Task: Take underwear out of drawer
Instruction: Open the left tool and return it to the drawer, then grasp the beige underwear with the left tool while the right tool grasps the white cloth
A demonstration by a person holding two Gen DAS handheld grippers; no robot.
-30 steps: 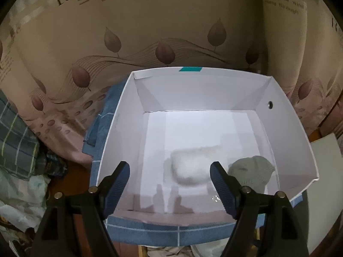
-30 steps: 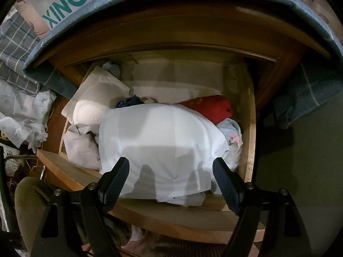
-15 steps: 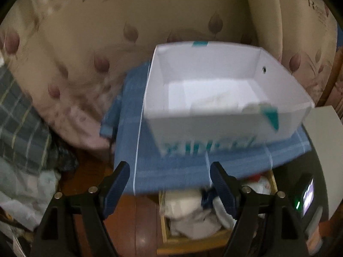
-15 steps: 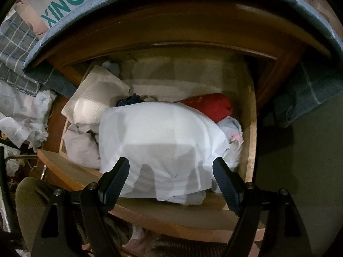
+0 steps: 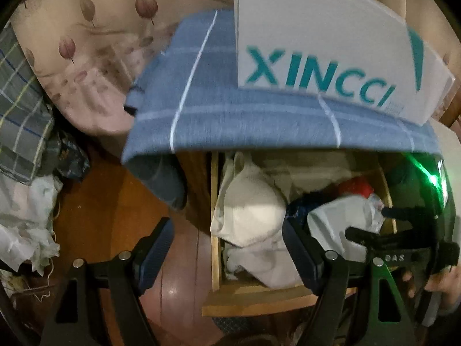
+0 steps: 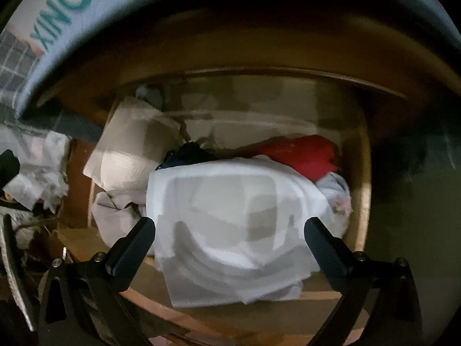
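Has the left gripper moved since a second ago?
Yes. The left gripper has swung from above the inside of the white XINCCI cardboard box down over the open wooden drawer below it.

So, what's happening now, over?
Right gripper just opened, empty, over white garment. Left gripper open, empty. Drawer open, nothing blocking.

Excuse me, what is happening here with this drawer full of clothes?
A person holds a two-finger gripper in each hand above an open wooden drawer full of folded clothes. The right gripper points down at a white folded garment at the front of the drawer; its fingers have just been opening, and they stand wide on either side of it without pressing. The left gripper is open and empty, over the drawer's left edge. A white box printed XINCCI sits on a blue cloth above the drawer.
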